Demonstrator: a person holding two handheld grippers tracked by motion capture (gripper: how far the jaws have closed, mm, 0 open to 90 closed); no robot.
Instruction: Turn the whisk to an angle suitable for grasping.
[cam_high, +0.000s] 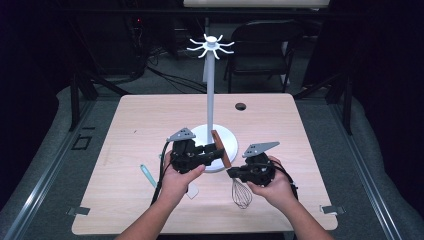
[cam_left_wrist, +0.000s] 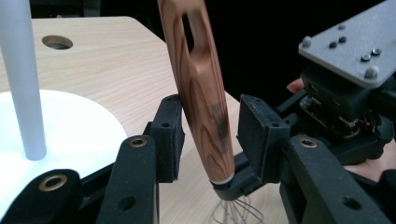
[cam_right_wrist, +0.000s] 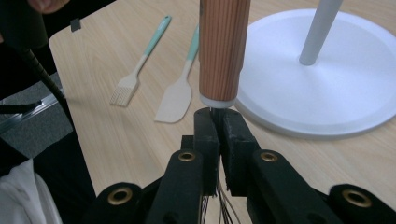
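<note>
While the whisk is already off the table, we judge the job only partway done: it looks like a handover ahead of hanging the whisk on the stand, whose hooks are all bare. The right gripper has its jaws clamped shut on the wires just under the white collar, so the wooden handle rises straight up beyond its fingertips and the wire cage hangs below them. The left gripper has its jaws spread wide, one pad on each side of the handle, close to it but, as far as we can tell, not yet pressing. The hanging slot in the handle sits well above those pads.

What is left, as we read it: close the left jaws, let go with the right, lift, and hook the slot over a prong at the top.

In the high view both hands meet just in front of the stand's base, the left gripper pointing across toward the right gripper, wrists low and forearms coming in from our side. The spatula and brush lie flat on the table, off to the side of the right fingers, untouched.
</note>
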